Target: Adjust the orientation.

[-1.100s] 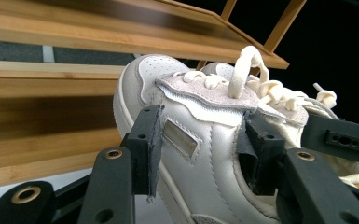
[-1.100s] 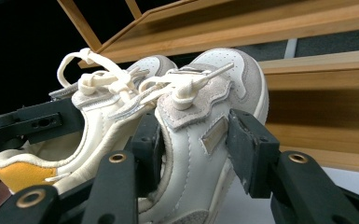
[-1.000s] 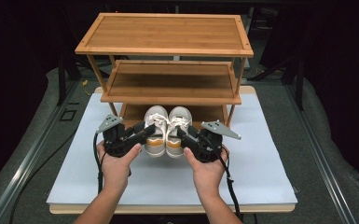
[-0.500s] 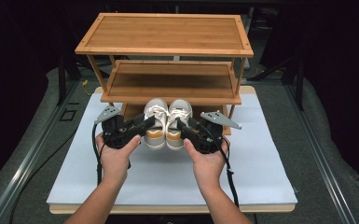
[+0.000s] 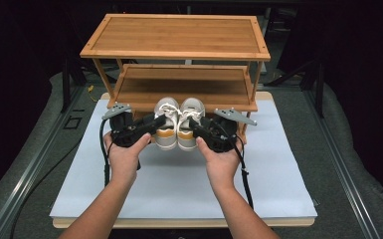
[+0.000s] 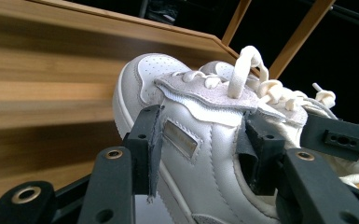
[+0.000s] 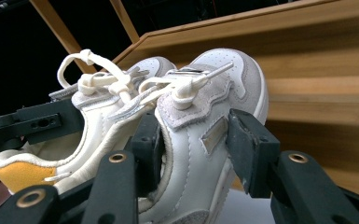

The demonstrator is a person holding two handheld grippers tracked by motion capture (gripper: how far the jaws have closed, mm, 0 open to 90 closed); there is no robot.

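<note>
Two white shoes side by side, lifted off the white surface [image 5: 179, 184], toes pointing toward the wooden rack [image 5: 179, 55]. Left gripper [image 5: 155, 123] clamped across the left shoe [image 5: 165, 127], one pad on the outer side panel, the other tucked inside the collar by the tongue, as seen up close in the left gripper view: left gripper [image 6: 200, 149], left shoe [image 6: 186, 126]. Right gripper [image 5: 195, 125] doing the mirror job on the right shoe [image 5: 190, 124]; in the right gripper view, right gripper [image 7: 193, 144] pinching the right shoe [image 7: 200, 116] between the outer side and the inside of the opening. Pair held just in front of the rack's middle shelf [image 5: 184, 84], about level with its front edge, heels with orange lining toward the person. Laces loose and knotted on top. Hands [image 5: 124, 152] cupped under each gripper, cables trailing down toward the surface.
</note>
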